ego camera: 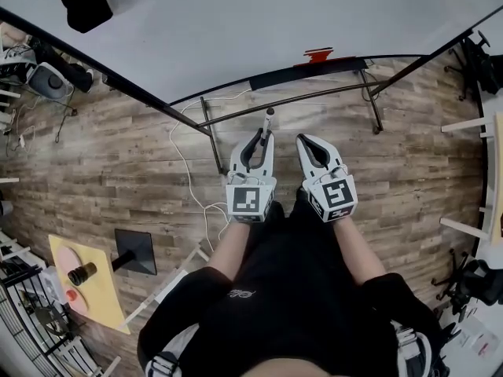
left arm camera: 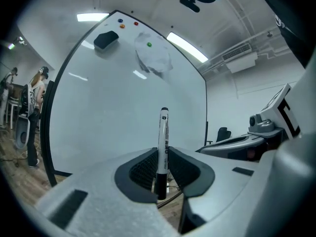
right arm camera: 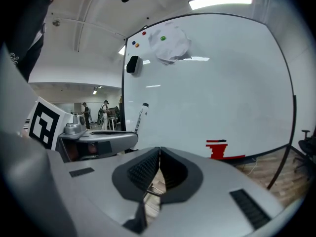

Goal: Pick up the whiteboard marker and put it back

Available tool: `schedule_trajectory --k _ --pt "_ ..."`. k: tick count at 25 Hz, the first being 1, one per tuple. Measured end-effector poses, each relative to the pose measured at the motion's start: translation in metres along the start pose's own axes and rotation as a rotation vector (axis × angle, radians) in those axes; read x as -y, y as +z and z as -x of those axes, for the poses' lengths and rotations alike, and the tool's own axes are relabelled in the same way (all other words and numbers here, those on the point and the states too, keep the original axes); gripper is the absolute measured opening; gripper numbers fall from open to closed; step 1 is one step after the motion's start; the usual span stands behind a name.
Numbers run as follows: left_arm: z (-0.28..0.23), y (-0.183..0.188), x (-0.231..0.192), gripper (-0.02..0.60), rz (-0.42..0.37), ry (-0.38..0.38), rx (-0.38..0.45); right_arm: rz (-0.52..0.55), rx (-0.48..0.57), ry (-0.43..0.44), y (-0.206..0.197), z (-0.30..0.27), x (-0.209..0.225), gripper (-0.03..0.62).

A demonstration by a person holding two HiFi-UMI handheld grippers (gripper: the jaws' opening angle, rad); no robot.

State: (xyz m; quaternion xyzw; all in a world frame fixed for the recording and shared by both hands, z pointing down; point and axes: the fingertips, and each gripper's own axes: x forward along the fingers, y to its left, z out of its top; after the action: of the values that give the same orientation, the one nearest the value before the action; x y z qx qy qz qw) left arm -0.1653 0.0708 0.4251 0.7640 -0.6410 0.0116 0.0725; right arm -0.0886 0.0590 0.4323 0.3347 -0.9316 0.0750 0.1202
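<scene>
i have the whiteboard marker [left arm camera: 163, 132] pinched in my left claw [left arm camera: 163, 154]. the jaws press on its lower barrel, so it stands upright with its dark end poking out above them, towards the whiteboard [left arm camera: 113, 102]. gripping it low leaves most of its length free. i judge that will make it easier to lay it along the board's tray [ego camera: 306, 71] without the jaws getting in the way. in the head view the marker is near the tray's left end, short of it and not touching. my right claw [right arm camera: 159, 154] is drawn together with nothing between its jaws. it hangs just beside the left one, with no part in the job. a red object [right arm camera: 219, 149] sits at the tray, so i'd aim for a bare stretch beside it.
</scene>
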Motion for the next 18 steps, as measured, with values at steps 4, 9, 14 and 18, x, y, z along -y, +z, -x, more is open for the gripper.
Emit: schedule_trajectory --k 4,9,14,18 --pt "-0.016 0.005 0.013 0.067 -0.007 0.000 -0.015 -0.013 0.017 -0.009 0.002 0.004 0.022 0.003" --pt "-0.043 0.011 0.041 0.067 -0.021 -0.010 -0.004 -0.026 0.038 0.002 0.007 0.016 0.056 0.003" --pt "-0.074 0.015 0.085 0.067 -0.032 -0.010 -0.022 -0.036 0.047 0.021 0.006 0.033 0.106 0.003" --pt "-0.098 0.014 0.110 0.067 -0.060 0.007 -0.046 -0.045 0.066 0.042 0.008 0.042 0.144 0.003"
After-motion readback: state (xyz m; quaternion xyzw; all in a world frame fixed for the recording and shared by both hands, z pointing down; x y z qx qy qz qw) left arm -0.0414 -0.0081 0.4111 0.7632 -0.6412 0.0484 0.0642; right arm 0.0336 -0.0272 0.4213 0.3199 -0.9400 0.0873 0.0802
